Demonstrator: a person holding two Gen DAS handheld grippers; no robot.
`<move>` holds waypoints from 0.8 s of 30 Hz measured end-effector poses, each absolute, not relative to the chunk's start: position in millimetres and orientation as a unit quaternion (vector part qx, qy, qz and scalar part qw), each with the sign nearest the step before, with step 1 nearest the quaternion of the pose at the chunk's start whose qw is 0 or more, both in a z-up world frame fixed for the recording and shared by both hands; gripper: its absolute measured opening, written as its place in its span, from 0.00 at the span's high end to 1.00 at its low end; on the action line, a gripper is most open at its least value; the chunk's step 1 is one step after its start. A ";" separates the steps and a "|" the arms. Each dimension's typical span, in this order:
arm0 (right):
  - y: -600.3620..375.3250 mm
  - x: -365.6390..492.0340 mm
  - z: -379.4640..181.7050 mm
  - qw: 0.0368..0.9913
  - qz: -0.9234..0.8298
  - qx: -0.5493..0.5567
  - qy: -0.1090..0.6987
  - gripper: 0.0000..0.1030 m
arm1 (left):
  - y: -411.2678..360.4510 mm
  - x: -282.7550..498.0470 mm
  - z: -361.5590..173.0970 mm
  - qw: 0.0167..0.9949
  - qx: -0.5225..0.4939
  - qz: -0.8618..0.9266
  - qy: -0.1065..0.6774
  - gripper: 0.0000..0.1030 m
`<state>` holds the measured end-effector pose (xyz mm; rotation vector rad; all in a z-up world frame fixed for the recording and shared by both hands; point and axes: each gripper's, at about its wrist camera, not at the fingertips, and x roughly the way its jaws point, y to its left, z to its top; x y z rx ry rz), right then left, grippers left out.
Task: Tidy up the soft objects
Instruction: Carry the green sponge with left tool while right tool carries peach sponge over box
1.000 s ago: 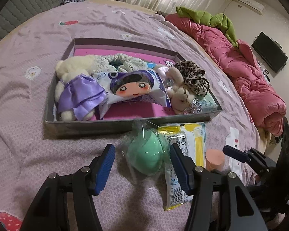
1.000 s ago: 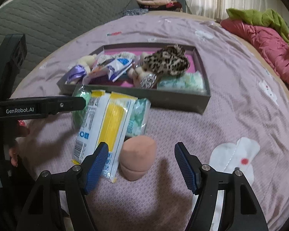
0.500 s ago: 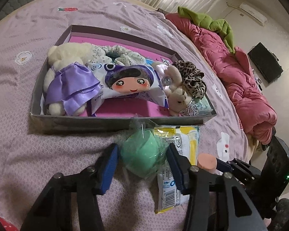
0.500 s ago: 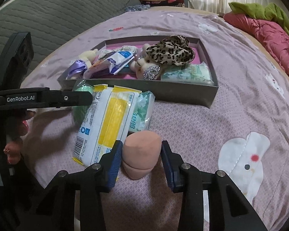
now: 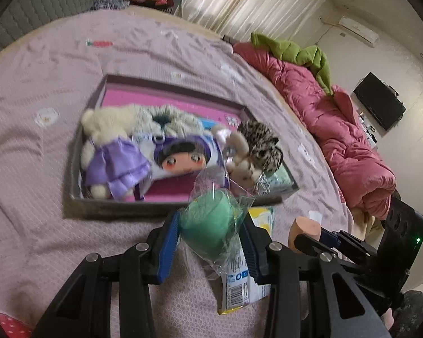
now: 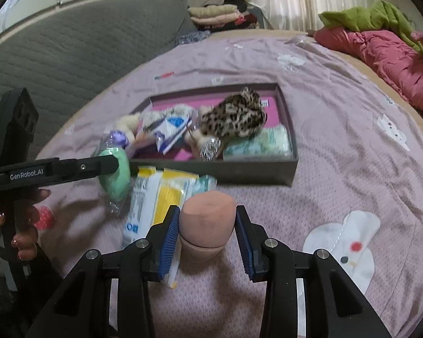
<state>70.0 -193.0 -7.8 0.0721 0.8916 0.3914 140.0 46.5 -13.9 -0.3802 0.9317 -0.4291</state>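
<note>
Left fingers: clamped on the green sponge, one blue pad on each flank; I hold it lifted above the bed, just short of the box.
Right fingers: clamped on the peach sponge, gripped low across its broad body, flat top facing forward.
Green sponge, handling: light and squashy; its loose clear wrapper looks slippery, so I judge the grip should bite the foam itself, not the film.
Peach sponge, handling: unwrapped, soft and springy; it should tolerate a firm squeeze at mid-body without slipping.
Packets: a yellow-and-white flat pack and a green tissue pack lie on the bed between the sponges and the box; both likely thin, floppy and crinkly, best taken across the short side.
Box: open, grey-walled, pink-floored, crowded with plush toys, a leopard scrunchie and a pale green pack; free floor shows along the far wall.
Bed: mauve quilted cover carries everything.
</note>
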 end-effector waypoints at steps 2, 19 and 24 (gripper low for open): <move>-191.3 71.1 -4.1 0.886 0.189 0.035 0.421 0.61 | 47.9 139.8 -9.7 0.858 -0.180 -0.202 0.436 0.59; -165.2 100.7 26.5 0.909 0.213 0.041 0.356 0.61 | 65.6 143.9 18.8 0.906 -0.142 -0.147 0.371 0.59; -160.1 111.5 32.5 0.913 0.213 0.045 0.345 0.61 | 63.9 148.0 20.1 0.910 -0.133 -0.139 0.368 0.59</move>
